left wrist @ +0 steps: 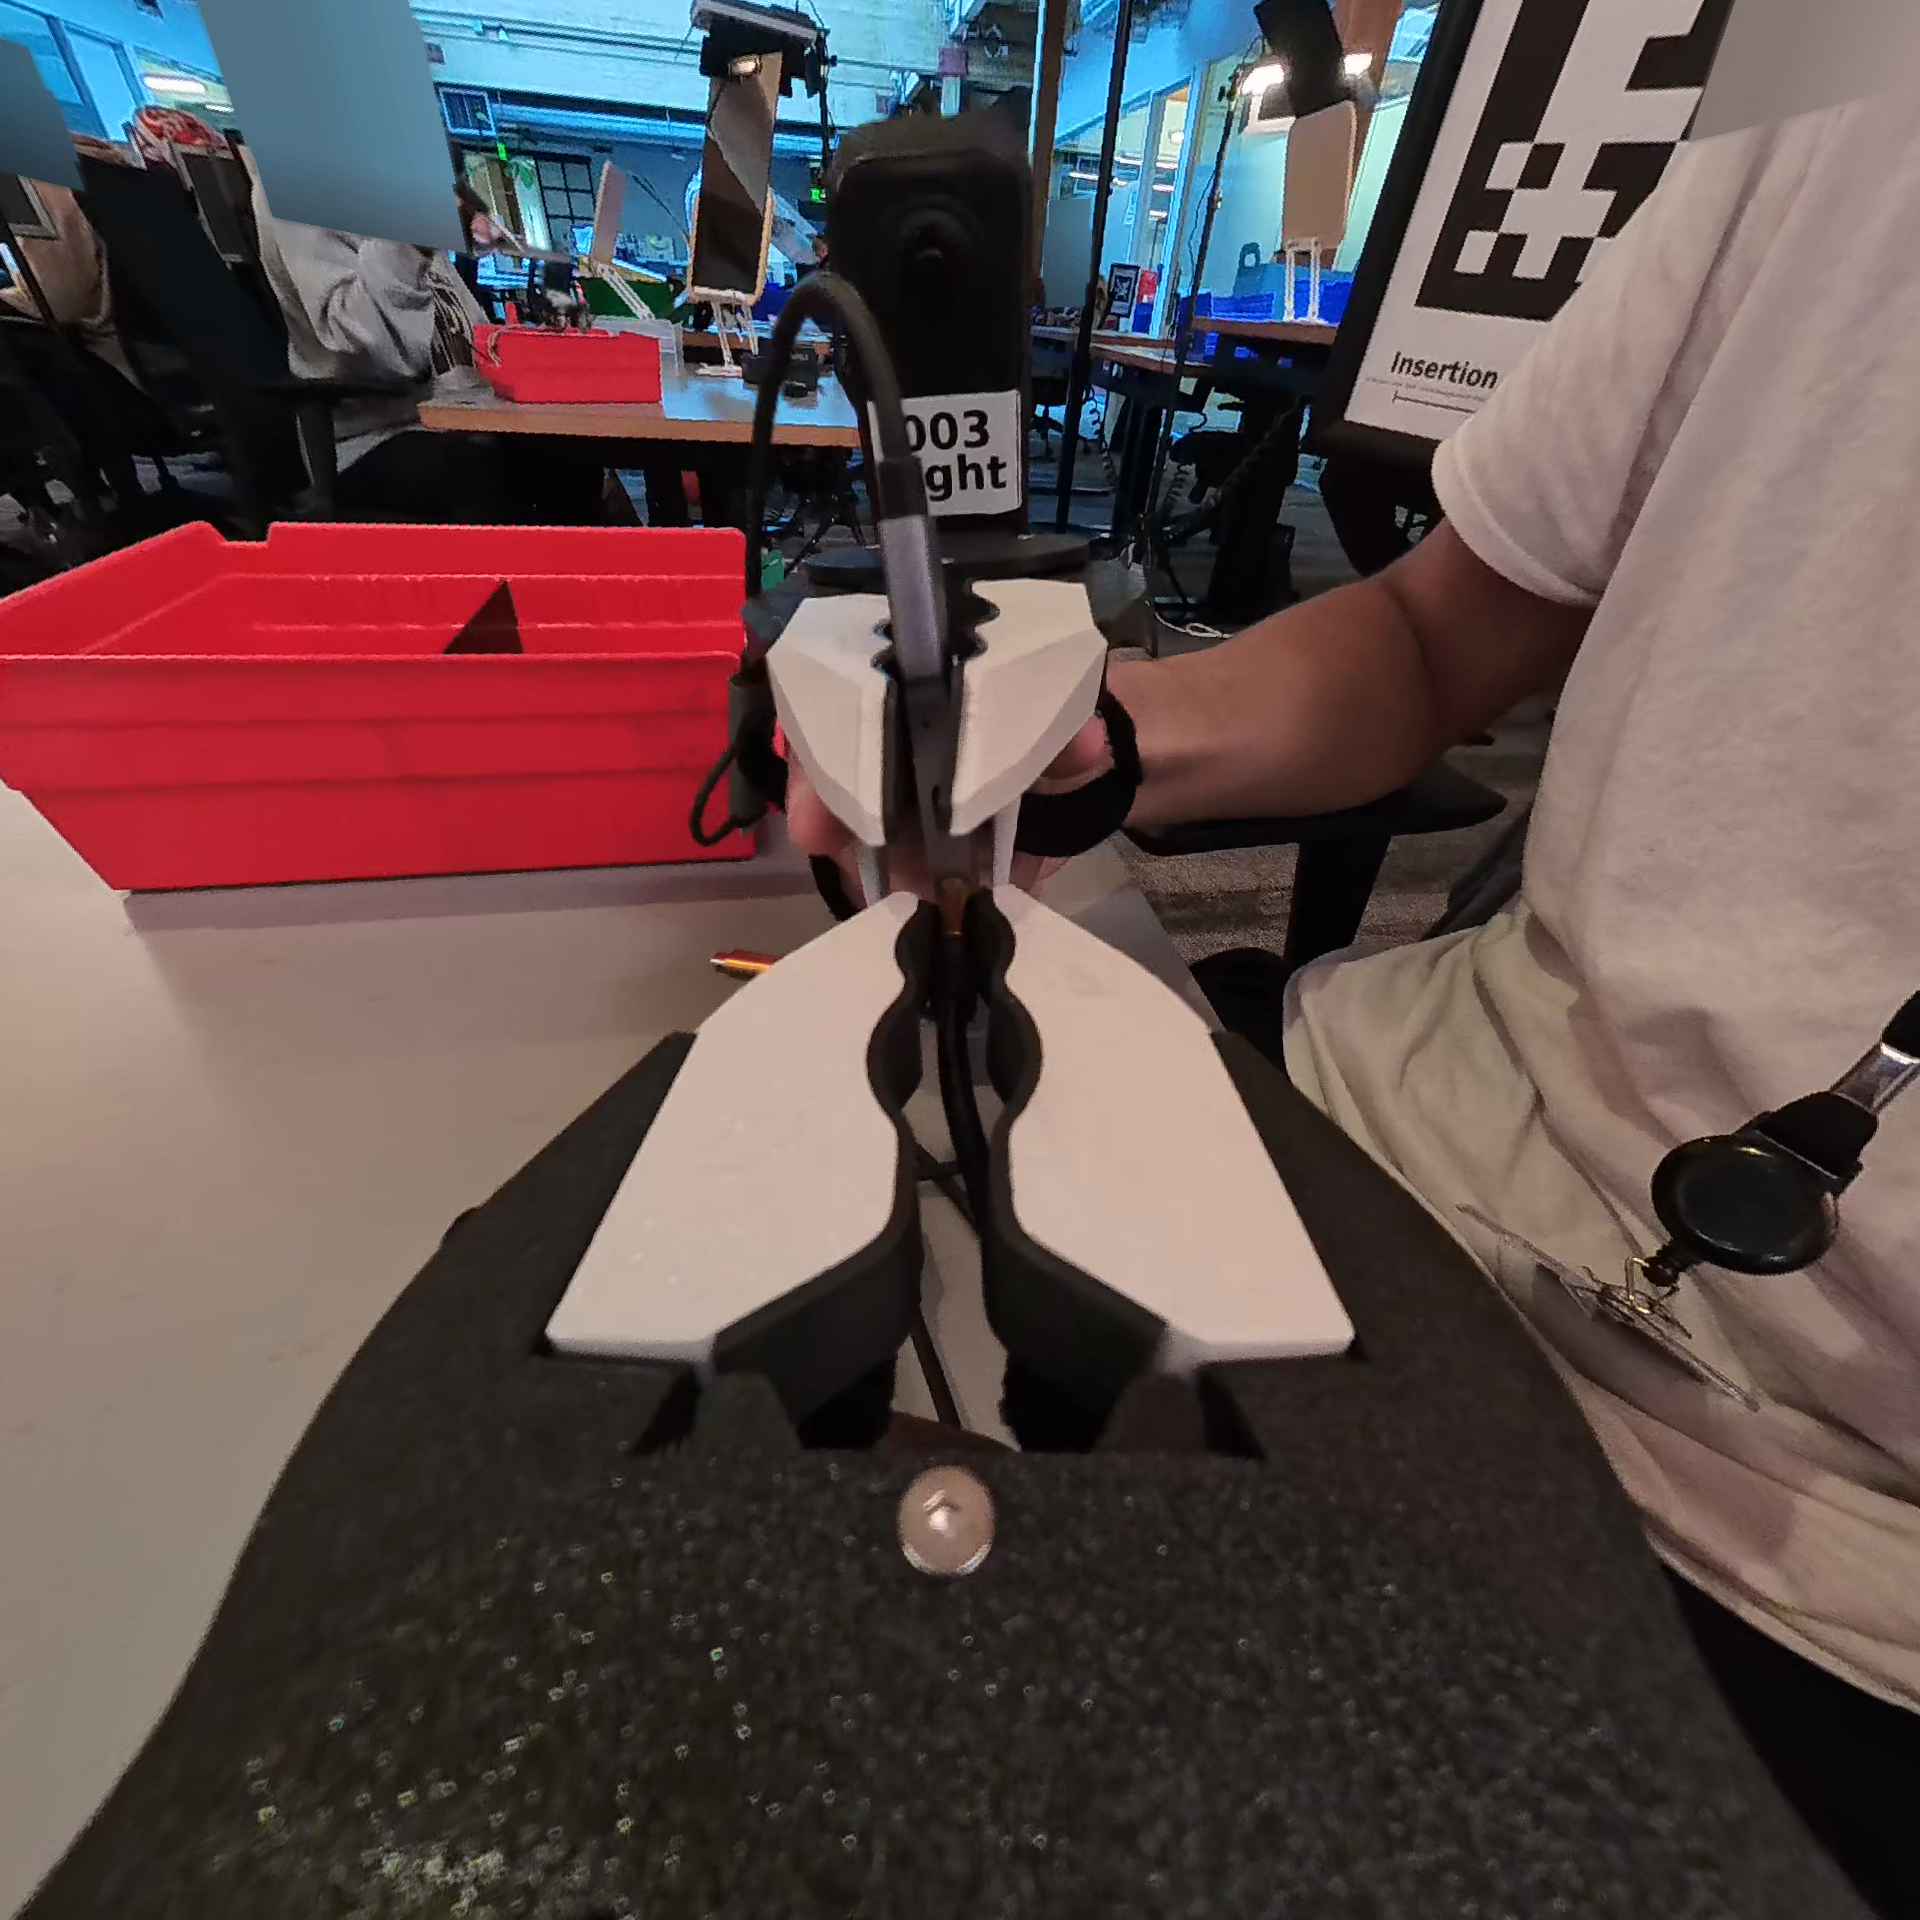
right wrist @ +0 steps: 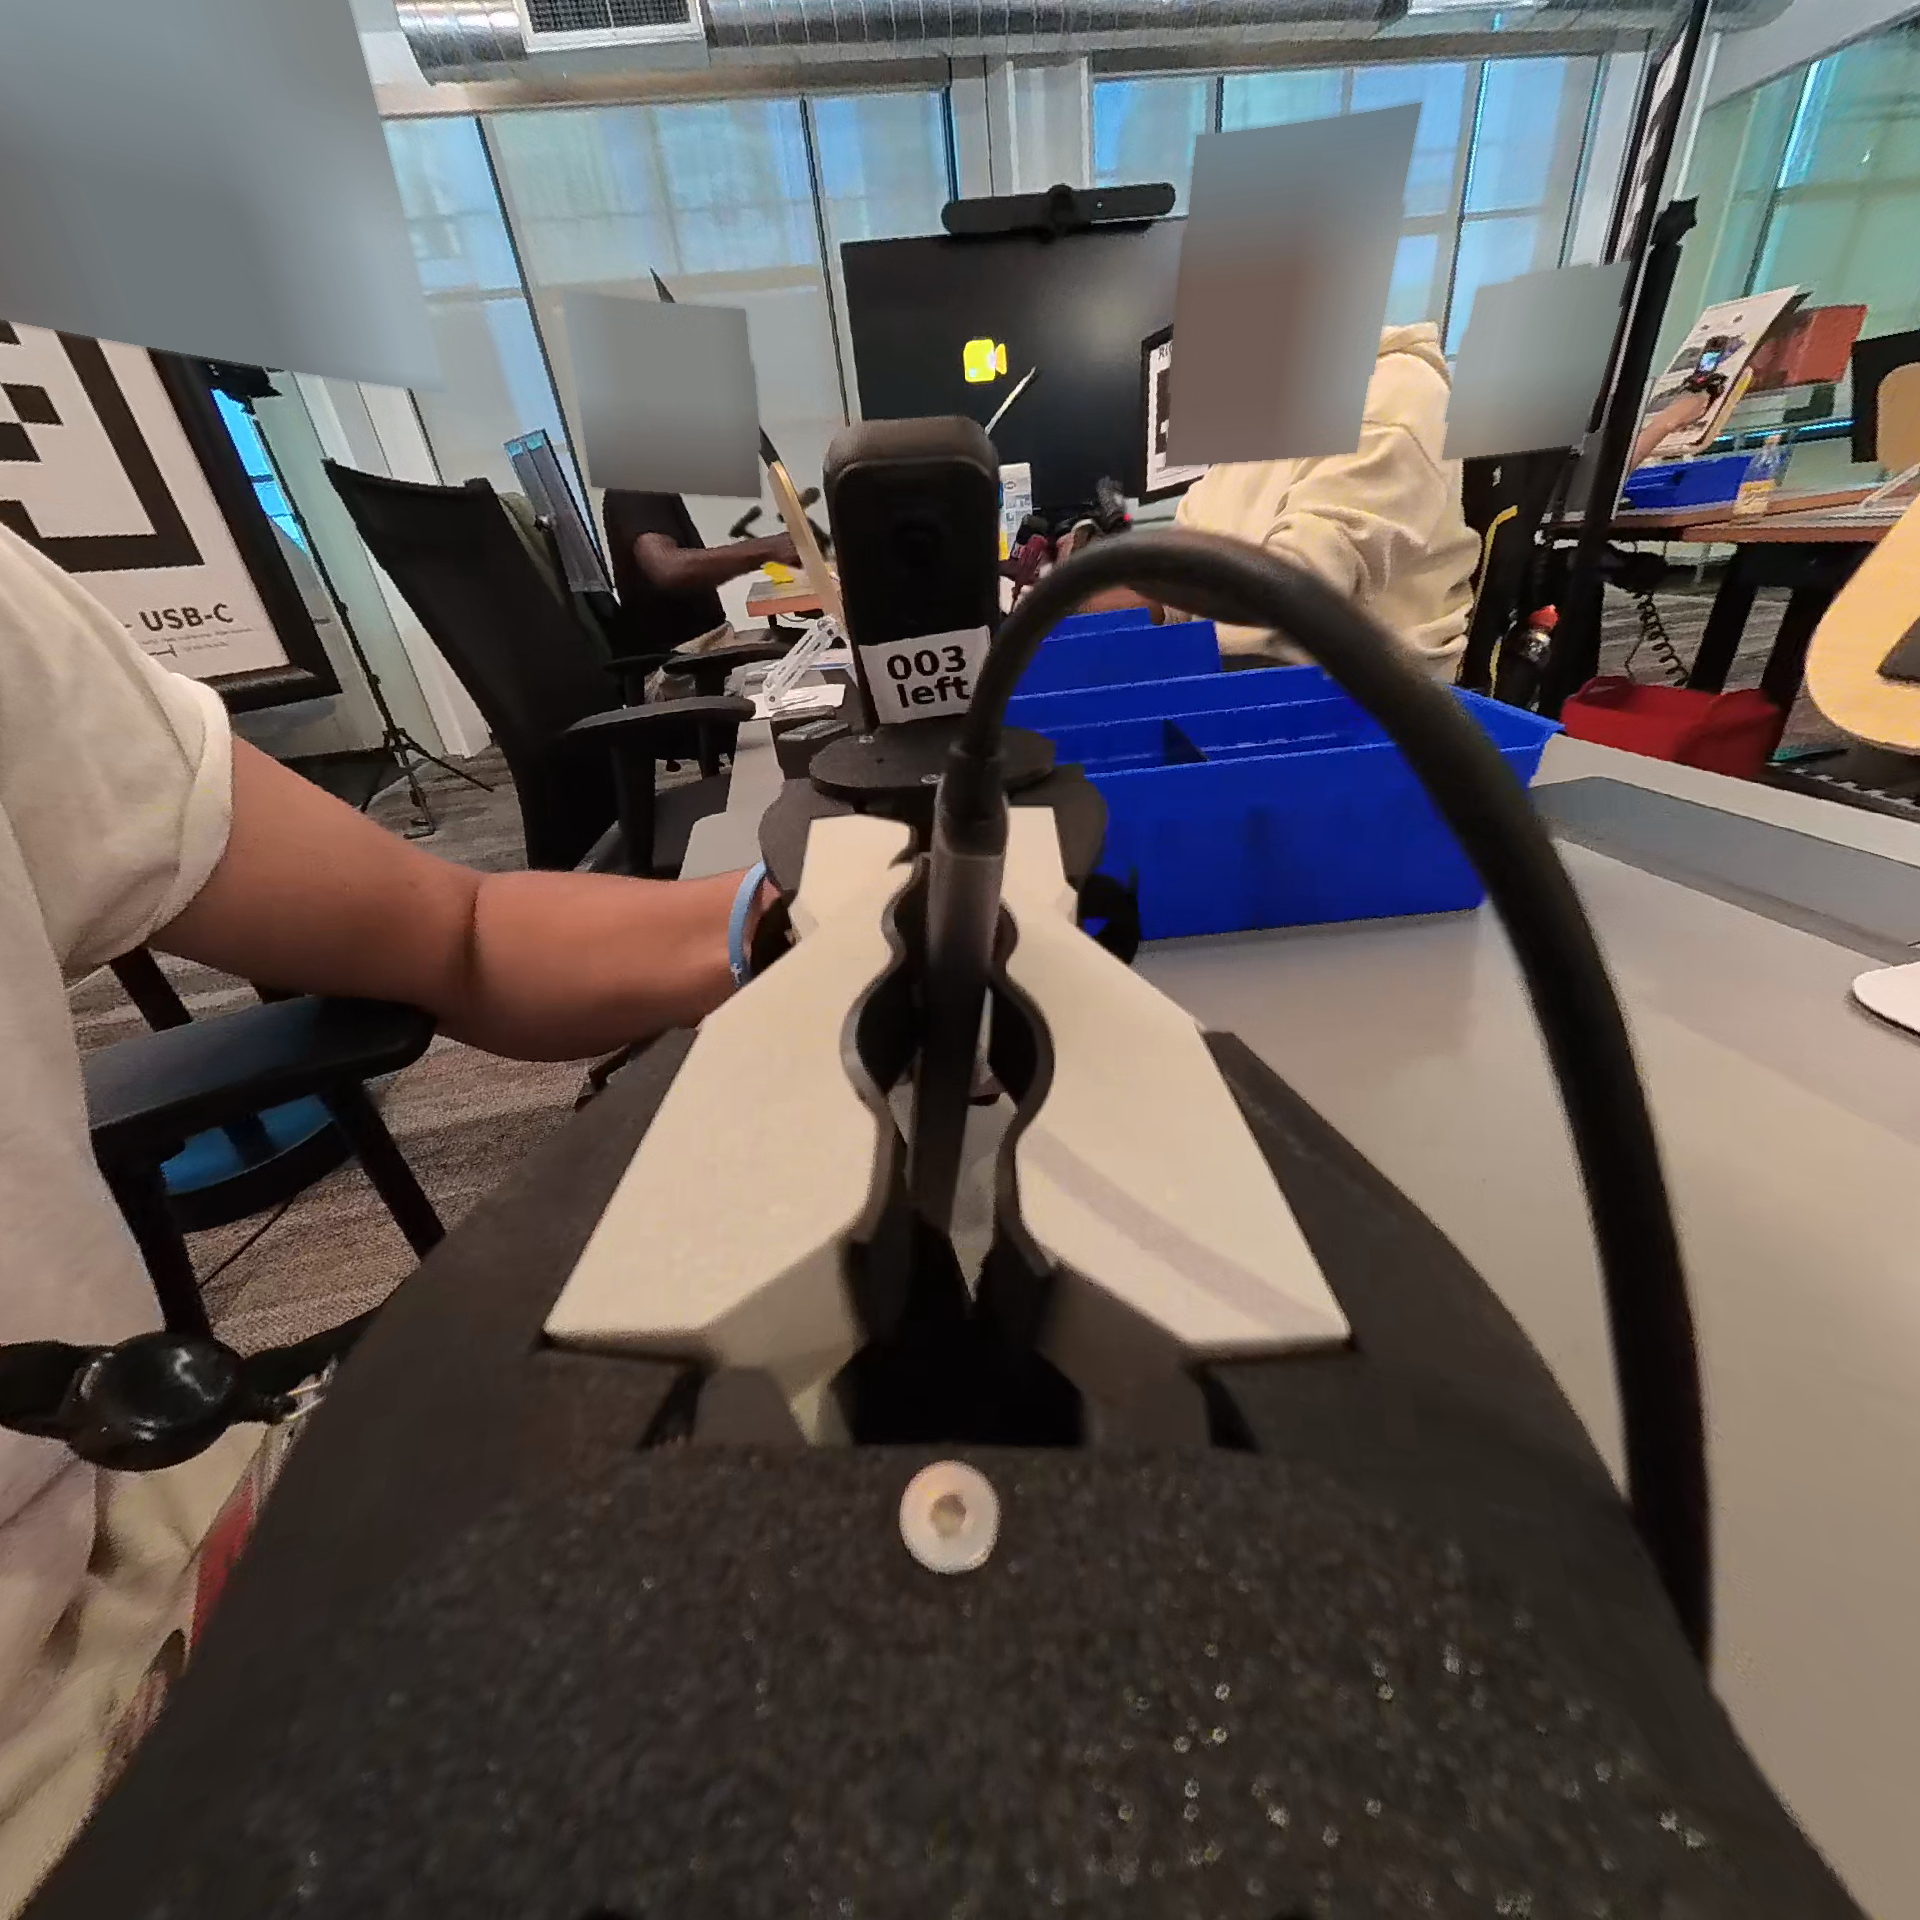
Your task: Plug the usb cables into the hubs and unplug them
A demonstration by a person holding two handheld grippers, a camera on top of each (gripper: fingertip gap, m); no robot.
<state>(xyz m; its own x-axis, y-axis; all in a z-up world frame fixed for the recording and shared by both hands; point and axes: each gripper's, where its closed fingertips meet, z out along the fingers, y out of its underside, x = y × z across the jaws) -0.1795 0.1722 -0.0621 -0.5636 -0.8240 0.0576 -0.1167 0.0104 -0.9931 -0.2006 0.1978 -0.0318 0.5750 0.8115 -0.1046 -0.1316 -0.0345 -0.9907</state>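
The two tools face each other tip to tip above the grey worktop (left wrist: 312, 1091). The left tool (left wrist: 951, 935) has its fingers pressed together on a thin black cable (left wrist: 961, 1101) that runs back between them, and a small brass-coloured tip (left wrist: 949, 891) pokes out just ahead of its fingertips. The right tool (right wrist: 951, 1049) is likewise pinching a dark grey plug (right wrist: 961, 935), from whose far end a thick black cord (right wrist: 1507, 790) arches up and back past the tool's right side. The brass tip sits right at the mouth of the grey plug, touching or nearly so; which one I cannot tell. A red bin (left wrist: 364, 717) stands on the worktop beyond and to the left of the left tool, and a blue bin (right wrist: 1278, 810) beyond and to the right of the right tool. In my judgement the main risk is misalignment: a slight tilt of either tool could jam or bend the tip. The stiff arching cord could also twist the plug in the grip, and the thin cable could slide between smooth fingers under push.
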